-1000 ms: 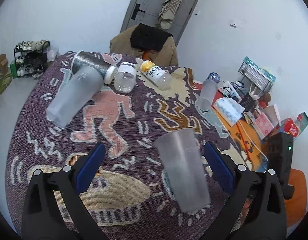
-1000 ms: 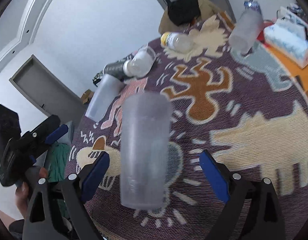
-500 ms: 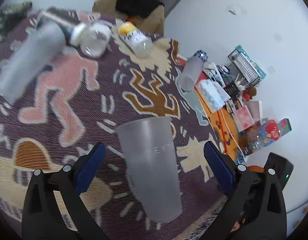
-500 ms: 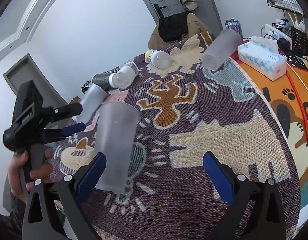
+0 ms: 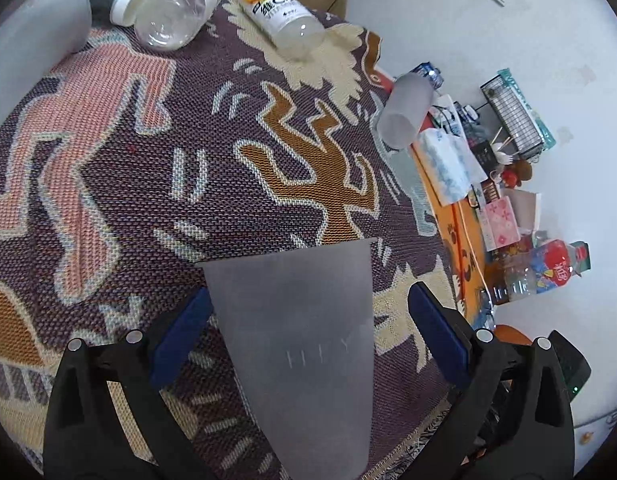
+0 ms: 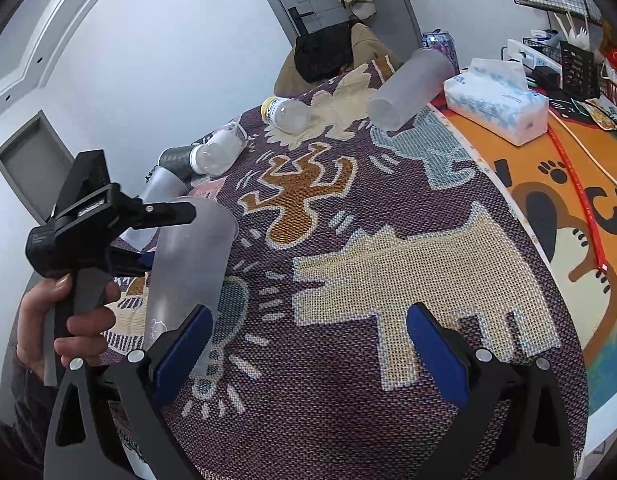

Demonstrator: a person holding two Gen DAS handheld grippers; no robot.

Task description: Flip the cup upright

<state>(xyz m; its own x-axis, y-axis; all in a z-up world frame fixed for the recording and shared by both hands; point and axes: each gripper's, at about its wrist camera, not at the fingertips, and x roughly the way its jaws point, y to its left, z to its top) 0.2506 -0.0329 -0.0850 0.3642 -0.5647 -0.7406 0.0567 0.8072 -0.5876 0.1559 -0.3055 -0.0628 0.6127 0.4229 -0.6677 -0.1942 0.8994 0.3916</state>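
Observation:
A frosted plastic cup (image 5: 304,340) stands with its wide mouth up on the patterned rug (image 5: 148,168), between the blue pads of my open left gripper (image 5: 308,332). The left pad looks close to or touching the cup; the right pad stands apart from it. In the right wrist view the same cup (image 6: 192,264) stands at the left with the left gripper (image 6: 148,236) around it. My right gripper (image 6: 308,344) is open and empty over the rug, to the right of the cup.
Another frosted cup (image 6: 408,92) lies on its side at the far edge, and one more (image 5: 28,48) at the far left. A clear jar (image 5: 172,12), a yellow-capped bottle (image 5: 284,16) and a tissue pack (image 6: 496,108) lie beyond.
The cup went from tilted to standing mouth up. My left gripper closed in around it. My right gripper drew back to the right, away from the cup.

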